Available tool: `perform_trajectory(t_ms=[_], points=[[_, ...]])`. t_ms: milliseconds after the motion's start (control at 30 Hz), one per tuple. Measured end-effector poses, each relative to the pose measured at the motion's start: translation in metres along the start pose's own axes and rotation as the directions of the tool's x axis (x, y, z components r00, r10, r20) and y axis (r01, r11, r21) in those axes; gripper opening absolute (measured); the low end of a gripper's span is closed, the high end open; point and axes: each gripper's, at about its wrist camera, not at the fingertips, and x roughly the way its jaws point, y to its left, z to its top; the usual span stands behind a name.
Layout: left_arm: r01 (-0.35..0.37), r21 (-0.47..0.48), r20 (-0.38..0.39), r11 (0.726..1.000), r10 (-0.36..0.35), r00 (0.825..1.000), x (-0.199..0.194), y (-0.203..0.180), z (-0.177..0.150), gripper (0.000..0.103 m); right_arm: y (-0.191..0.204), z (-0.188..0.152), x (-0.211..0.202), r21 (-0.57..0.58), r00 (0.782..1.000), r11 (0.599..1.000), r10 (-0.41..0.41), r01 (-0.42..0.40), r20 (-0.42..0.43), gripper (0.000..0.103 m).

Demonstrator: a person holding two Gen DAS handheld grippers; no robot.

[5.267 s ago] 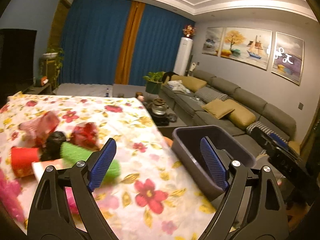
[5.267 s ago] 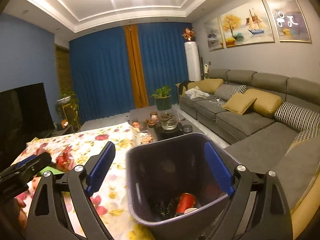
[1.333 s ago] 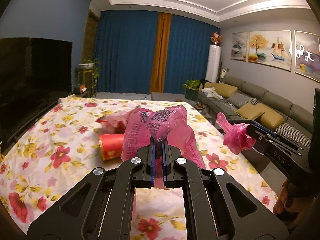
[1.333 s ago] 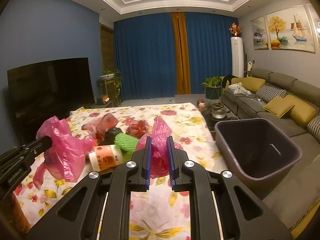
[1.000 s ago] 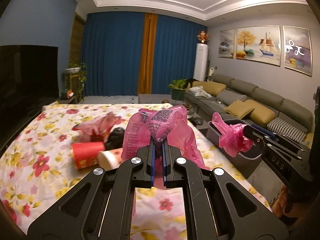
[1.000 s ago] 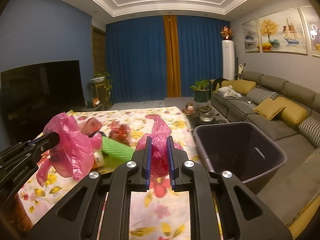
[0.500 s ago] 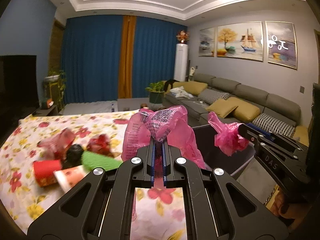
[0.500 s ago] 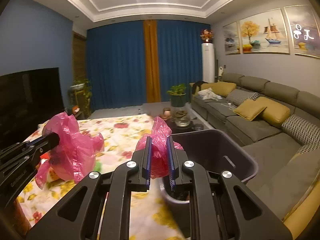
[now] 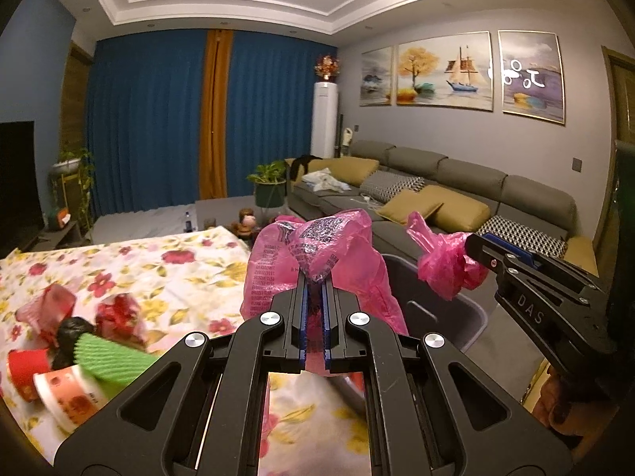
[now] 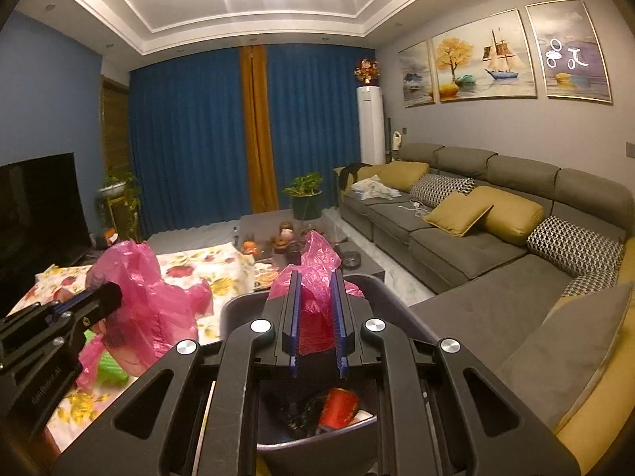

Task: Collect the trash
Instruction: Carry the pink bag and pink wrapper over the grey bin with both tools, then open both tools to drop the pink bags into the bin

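Observation:
My left gripper (image 9: 313, 277) is shut on a pink plastic bag (image 9: 317, 261), held up near the table's right edge beside the dark grey trash bin (image 9: 448, 313). My right gripper (image 10: 315, 285) is shut on a second, crumpled pink bag (image 10: 315, 273) and holds it over the bin (image 10: 238, 305). The right gripper and its bag (image 9: 448, 265) also show at the right of the left wrist view. The left gripper's bag (image 10: 151, 293) shows at the left of the right wrist view. Inside the bin lie a red cup (image 10: 337, 408) and dark trash.
On the flowered tablecloth (image 9: 158, 261) lie a green foam sleeve (image 9: 111, 361), a red cup (image 9: 22, 369), a white-and-red cup (image 9: 67, 396), a black item and red wrappers (image 9: 115, 313). A grey sofa (image 10: 476, 238) stands right of the bin.
Both grippers have swung right with their pink bags, from over the table to the bin. The right gripper now hangs directly above the bin's opening.

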Motion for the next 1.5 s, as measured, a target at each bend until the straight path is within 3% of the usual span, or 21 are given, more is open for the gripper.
perform_trajectory(t_ms=[833,1167,1267,1333,1500], points=[[0.057,-0.016,-0.069,0.998,-0.058,0.996,0.069,-0.018,-0.006,0.005,-0.022,-0.001,0.031,0.062,1.000,0.998,0.022,-0.022,0.003,0.016],[0.098,-0.019,-0.094,0.995,-0.100,0.991,0.085,-0.018,-0.010,0.008,-0.032,0.007,0.033,0.080,0.999,0.996,0.030,-0.032,0.026,0.022],[0.108,-0.027,-0.108,0.994,-0.111,0.988,0.088,-0.016,-0.013,0.017,-0.037,0.008,0.032,0.098,0.999,0.995,0.022,-0.025,0.027,0.026],[0.104,-0.037,-0.106,0.994,-0.107,0.989,0.088,-0.012,-0.014,0.036,-0.039,0.007,0.031,0.109,0.999,0.994,0.016,-0.019,0.029,0.031],[0.091,-0.051,-0.091,0.995,-0.095,0.991,0.080,-0.006,-0.015,0.052,-0.042,0.005,0.023,0.127,0.999,0.992,0.000,-0.005,0.037,0.048]])
